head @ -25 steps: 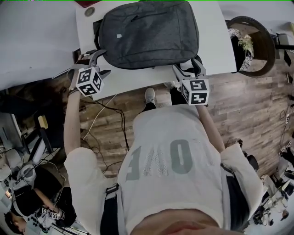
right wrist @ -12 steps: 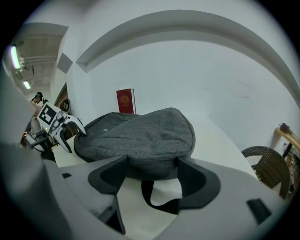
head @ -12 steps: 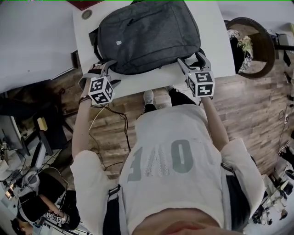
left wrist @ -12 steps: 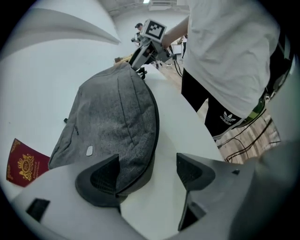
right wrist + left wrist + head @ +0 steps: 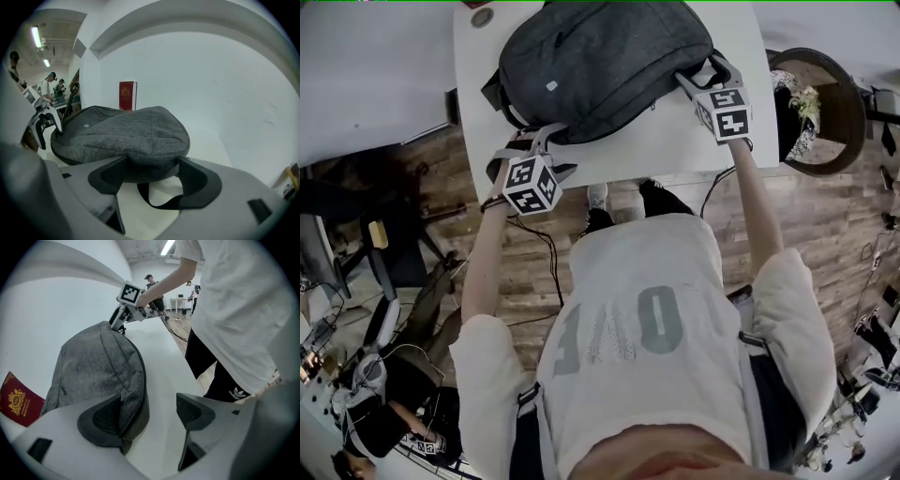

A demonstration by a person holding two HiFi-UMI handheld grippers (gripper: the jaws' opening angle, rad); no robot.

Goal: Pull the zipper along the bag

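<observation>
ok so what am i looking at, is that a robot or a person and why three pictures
No robot: a person stands at a white table holding a two-jaw gripper in each hand; the patterned cubes are part of those tools. The top-down picture comes from a camera on the person's head. The other two come from cameras riding on the left gripper and the right gripper, looking along their jaws. A grey backpack lies on the table, a red booklet beyond it. Both grippers are open: the left one's jaws sit at one edge of the backpack, the right one's straddle its end above a strap loop.
</observation>
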